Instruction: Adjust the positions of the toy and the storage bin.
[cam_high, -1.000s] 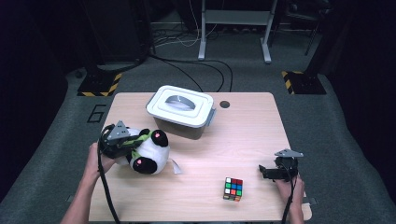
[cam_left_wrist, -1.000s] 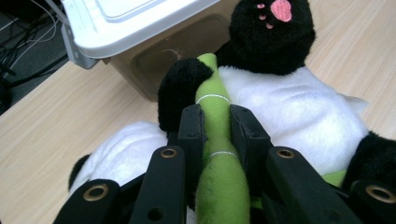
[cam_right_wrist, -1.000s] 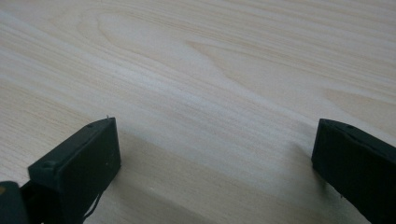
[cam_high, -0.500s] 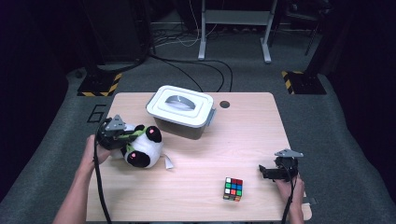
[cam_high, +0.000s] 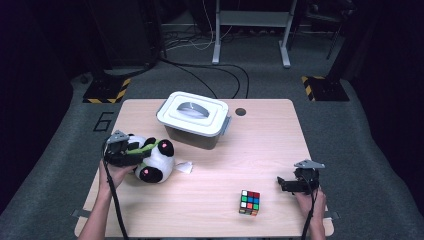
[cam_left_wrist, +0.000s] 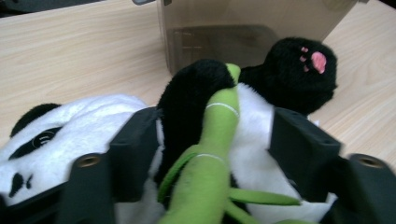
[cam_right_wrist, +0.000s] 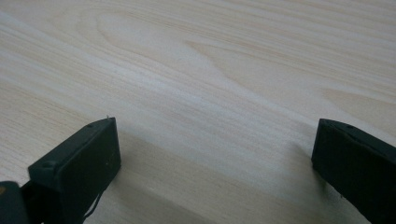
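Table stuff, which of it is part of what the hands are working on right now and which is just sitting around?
In the job:
- plush panda, lying on the table
- left gripper, jaws just opened, panda between them
- possibly the lidded bin beside it

Lying about:
- puzzle cube
- right gripper, open over bare wood

The lidded box (cam_high: 194, 119) sits on the surface (cam_high: 265, 145) in the upper middle of the frame. The toy panda (cam_high: 152, 159) lies at the left, below the box. The puzzle cube (cam_high: 249, 202) sits lower right of the middle, well apart from both.
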